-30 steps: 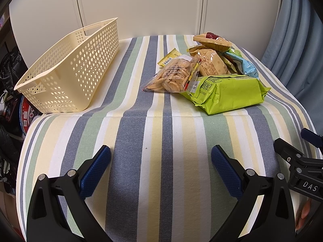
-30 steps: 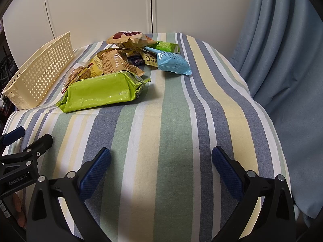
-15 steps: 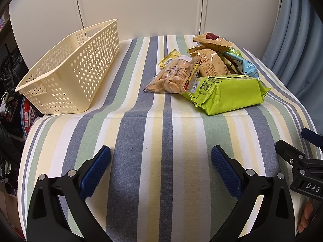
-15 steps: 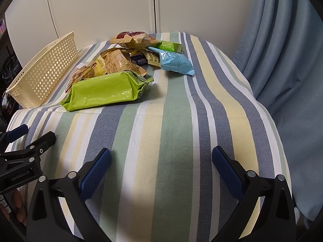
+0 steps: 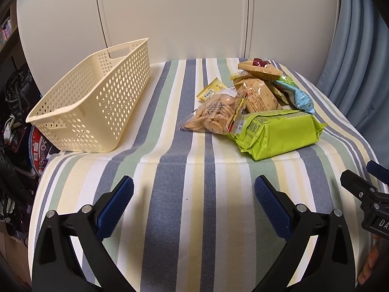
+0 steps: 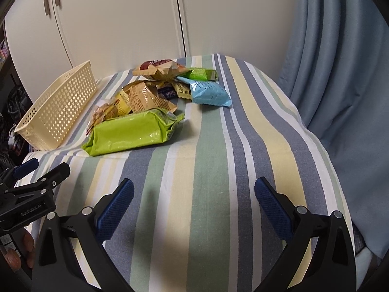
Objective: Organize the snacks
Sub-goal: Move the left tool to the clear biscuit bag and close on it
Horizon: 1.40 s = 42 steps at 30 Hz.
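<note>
Both grippers hang low over the near end of the striped cloth point(image 5: 194, 219) that covers the surface, and neither has anything in it: the left gripper point(image 5: 194, 194) has its blue-padded fingers point(image 5: 116, 206) spread wide over bare stripes, and the right gripper point(image 6: 194, 194) shows the same wide gap, nothing between its pads. Up ahead on the left sits the cream perforated basket point(image 5: 97, 112), upright, nothing visible inside it through the holes, well apart from the snack pile. And there is the pile, on the far right half of the cloth in the left wrist view: a big lime-green packet point(image 5: 279, 133) lies nearest, lengthwise on the cloth, with a clear bag of crackers point(image 5: 214, 114) touching its left end. Behind those, a tan snack bag point(image 5: 257, 95) leans in, a small yellow sachet point(image 5: 211, 91) lies flat just beyond the crackers, and a brown-and-red pouch point(image 5: 260, 69) tops the heap at the back. From the right wrist camera a light blue packet point(image 6: 209, 93) lies at the pile's right edge, with a smaller green packet point(image 6: 200, 74) just behind it. A blue curtain point(image 6: 340, 73) hangs along the right side, white cabinet doors point(image 6: 121, 19) stand behind.
</note>
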### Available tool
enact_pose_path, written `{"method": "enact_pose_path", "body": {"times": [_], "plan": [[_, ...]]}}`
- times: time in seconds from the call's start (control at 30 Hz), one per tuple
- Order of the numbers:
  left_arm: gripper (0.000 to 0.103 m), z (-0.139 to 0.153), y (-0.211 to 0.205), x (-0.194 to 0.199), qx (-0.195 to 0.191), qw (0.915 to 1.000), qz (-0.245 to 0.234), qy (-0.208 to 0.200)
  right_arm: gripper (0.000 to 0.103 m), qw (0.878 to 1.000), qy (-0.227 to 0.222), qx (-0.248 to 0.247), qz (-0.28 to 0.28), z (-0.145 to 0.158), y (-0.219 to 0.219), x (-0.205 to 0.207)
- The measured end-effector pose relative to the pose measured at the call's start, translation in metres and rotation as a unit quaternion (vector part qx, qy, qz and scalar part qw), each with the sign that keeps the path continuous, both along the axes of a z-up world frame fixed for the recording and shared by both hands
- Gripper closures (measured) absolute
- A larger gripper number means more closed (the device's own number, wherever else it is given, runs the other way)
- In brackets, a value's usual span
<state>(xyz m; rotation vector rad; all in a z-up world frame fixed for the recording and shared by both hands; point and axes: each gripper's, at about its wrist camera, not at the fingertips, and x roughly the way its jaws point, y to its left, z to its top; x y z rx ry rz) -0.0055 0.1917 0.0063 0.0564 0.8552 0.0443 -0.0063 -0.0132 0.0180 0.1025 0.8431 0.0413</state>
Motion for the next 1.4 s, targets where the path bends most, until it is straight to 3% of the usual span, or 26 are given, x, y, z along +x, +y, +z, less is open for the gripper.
{"method": "enact_pose_path", "body": {"times": [0.43,0.6,0.77,0.93,1.13,1.2,1.4], "plan": [[0.002,0.014,0.004,0.022,-0.009,0.9996,-0.022,-0.013,0.005,0.999,-0.04,0.011,0.007,0.023,0.002,0.007],[0.002,0.018,0.013,0.043,-0.057,0.9975,-0.042,-0.009,0.005,0.999,-0.038,0.002,0.013,0.025,0.003,0.016],[0.002,0.018,0.008,0.067,-0.045,0.997,-0.062,-0.01,0.005,0.999,-0.034,0.003,0.019,0.021,0.005,0.022],[0.002,0.005,0.002,0.095,-0.054,0.9946,-0.086,0.019,0.005,0.999,-0.028,0.002,0.02,0.015,0.005,0.025],[0.003,-0.019,0.009,0.132,-0.114,0.9842,-0.107,0.083,0.005,1.0,-0.021,0.009,0.017,0.008,0.001,0.029],[0.013,-0.026,0.009,0.137,-0.117,0.9827,-0.11,0.092,0.005,1.0,-0.019,0.007,0.017,0.006,0.001,0.029],[0.023,-0.037,0.01,0.148,-0.149,0.9765,-0.118,0.102,0.005,1.0,-0.012,0.003,0.02,0.002,0.004,0.032]]}}
